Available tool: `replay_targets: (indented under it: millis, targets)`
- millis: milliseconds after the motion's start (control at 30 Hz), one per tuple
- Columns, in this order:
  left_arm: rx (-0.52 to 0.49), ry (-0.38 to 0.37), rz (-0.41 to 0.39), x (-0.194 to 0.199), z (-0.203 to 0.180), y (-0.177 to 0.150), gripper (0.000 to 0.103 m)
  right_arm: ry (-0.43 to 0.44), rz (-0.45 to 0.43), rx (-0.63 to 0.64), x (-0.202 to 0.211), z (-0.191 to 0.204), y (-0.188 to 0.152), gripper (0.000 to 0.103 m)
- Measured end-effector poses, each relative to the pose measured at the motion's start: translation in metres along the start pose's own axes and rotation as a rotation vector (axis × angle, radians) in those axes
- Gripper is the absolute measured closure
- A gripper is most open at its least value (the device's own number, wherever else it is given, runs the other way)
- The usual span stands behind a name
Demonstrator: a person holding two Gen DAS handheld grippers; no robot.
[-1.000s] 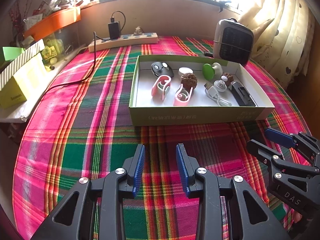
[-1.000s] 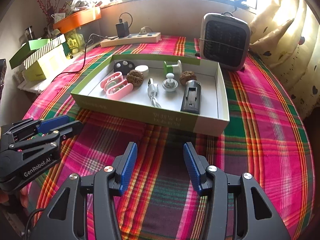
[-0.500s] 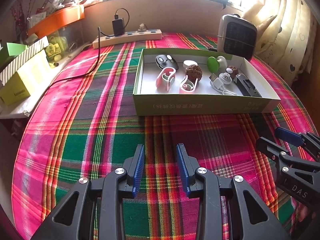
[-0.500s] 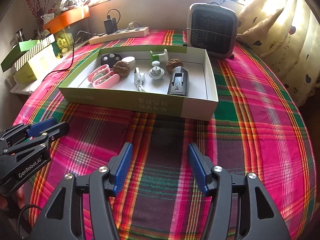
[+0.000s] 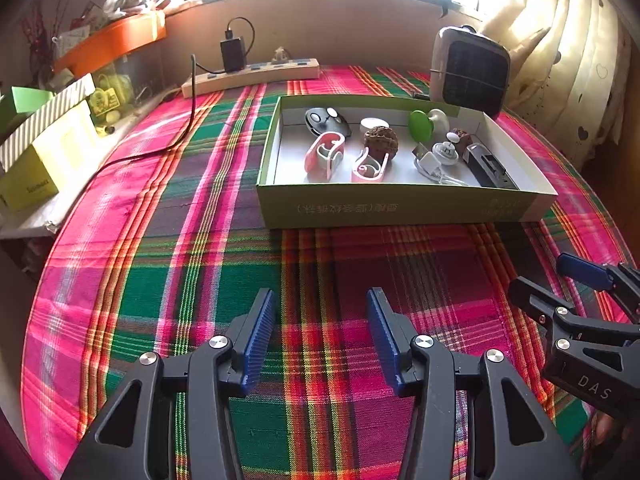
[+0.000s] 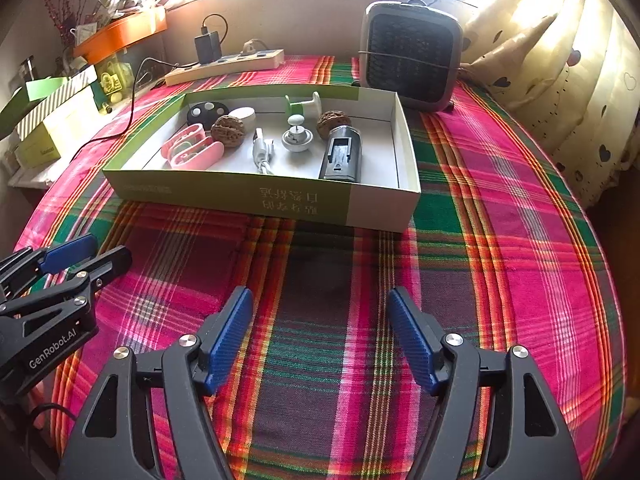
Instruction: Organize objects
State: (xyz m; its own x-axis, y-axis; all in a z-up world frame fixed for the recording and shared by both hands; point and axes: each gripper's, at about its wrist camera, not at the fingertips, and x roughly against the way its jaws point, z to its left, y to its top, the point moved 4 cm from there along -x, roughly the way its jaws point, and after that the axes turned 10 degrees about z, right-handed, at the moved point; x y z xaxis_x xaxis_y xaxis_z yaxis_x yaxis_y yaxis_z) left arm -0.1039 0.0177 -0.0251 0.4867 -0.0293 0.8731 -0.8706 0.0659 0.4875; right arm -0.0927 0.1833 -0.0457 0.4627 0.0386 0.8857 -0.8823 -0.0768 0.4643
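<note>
Your left gripper [image 5: 320,332] and right gripper [image 6: 320,332] both hover over the plaid tablecloth [image 6: 500,240] near its front edge, jaws opening, with nothing between them. Ahead of you, toward the table's far edge, the shallow green box [image 6: 260,196] holds everything: two pink clips [image 6: 192,148] at its left end, a dark oval remote [image 6: 208,112] in the far left corner, two walnuts [image 6: 228,130], a white round lid [image 6: 244,114], a green-and-white spool [image 6: 300,106], a white knob [image 6: 296,138], a white cable [image 6: 262,156] and a black block [image 6: 340,154] toward the right end. The box's near wall cuts off the cable's lower loop. Its printed lettering is too blurred to read.
</note>
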Motion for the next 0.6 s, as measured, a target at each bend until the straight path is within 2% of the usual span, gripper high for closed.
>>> replay_targets:
  millis: [600]
  targets:
    - [-0.002, 0.003, 0.000, 0.0000, 0.0006, 0.0003, 0.056, 0.002, 0.002, 0.003, -0.0007, 0.0002, 0.0001, 0.030]
